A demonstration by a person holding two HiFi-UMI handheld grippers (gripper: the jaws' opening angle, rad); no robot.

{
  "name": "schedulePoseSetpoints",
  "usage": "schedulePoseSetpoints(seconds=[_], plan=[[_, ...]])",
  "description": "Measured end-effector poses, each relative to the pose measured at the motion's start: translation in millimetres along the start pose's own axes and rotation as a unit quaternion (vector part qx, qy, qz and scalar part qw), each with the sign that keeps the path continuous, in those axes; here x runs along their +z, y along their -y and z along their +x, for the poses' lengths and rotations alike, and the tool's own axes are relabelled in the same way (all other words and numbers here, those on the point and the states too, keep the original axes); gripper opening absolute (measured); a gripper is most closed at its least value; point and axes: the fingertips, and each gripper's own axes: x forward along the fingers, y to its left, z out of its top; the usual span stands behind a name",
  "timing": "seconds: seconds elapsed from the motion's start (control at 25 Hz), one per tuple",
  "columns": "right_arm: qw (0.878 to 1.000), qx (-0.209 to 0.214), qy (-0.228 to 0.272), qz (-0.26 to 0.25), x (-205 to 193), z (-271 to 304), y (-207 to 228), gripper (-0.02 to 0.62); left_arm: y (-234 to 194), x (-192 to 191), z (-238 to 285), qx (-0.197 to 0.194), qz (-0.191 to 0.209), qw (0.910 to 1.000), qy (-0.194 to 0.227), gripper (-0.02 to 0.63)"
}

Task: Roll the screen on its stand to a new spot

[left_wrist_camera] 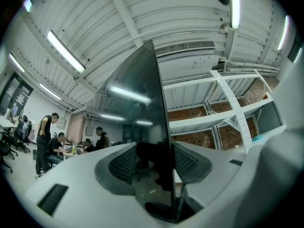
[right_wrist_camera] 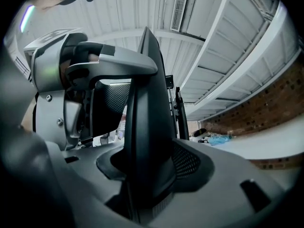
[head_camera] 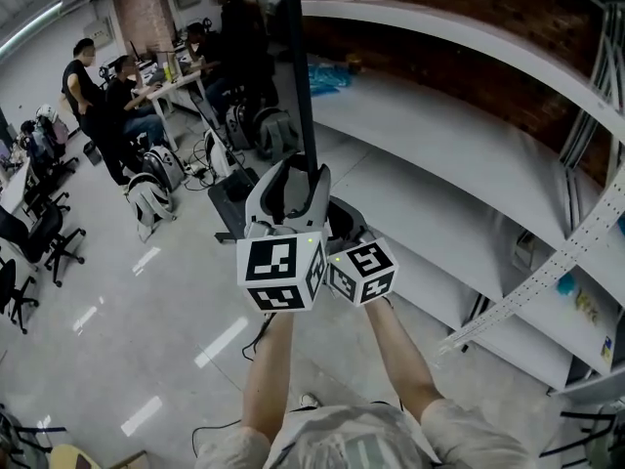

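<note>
While clamped, screen (head_camera: pixel 298 76) upright, edge-on

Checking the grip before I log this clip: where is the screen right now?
In the head view the screen stands edge-on at centre, gripped by both the left tool and the right tool, with white shelving on its right.

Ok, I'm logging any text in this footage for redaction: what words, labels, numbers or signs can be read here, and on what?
Nothing here can be read as text.
Marker cubes: black-and-white square patterns only, no letters or numbers.
Screen: dark, showing only reflections.
Yellow print on an item on the white shelf: too small to read.
</note>
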Motion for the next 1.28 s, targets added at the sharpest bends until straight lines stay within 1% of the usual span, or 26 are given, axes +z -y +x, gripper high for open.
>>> schedulePoseSetpoints(seconds=[0.28, 0.44, 0.64, 1.04, 1.28], plan=[[1.0, 0.011, -0.002, -0.005, 10.3, -54.9, 13.2, 0.23, 57.2, 2.3, -10.7, 0.013, 0.008, 0.9999, 0.001, 0.225], [1.0, 0.006, -0.006, -0.003, 13.8, -88.6, 20.0, 0.23, 90.3, 1.3, -18.0, 0.012, 0.006, 0.9999, -0.007, 0.224], [1.0, 0.011, -0.004, -0.002, 22.1, -120.5, 16.8, 0.23, 119.3, 7.9, -33.8, 0.015, 0.004, 0.9999, -0.001, 0.222], [1.0, 0.017, 0.0, -0.002, 37.3, -191.9, 29.2, 0.236, 191.0, 13.2, -51.2, 0.014, -0.001, 0.9999, 0.003, 0.219], [1.0, 0.018, -0.001, -0.002, 42.9, -227.2, 28.9, 0.238, 223.1, 15.5, -66.2, 0.02, 0.003, 0.9998, 0.002, 0.21]])
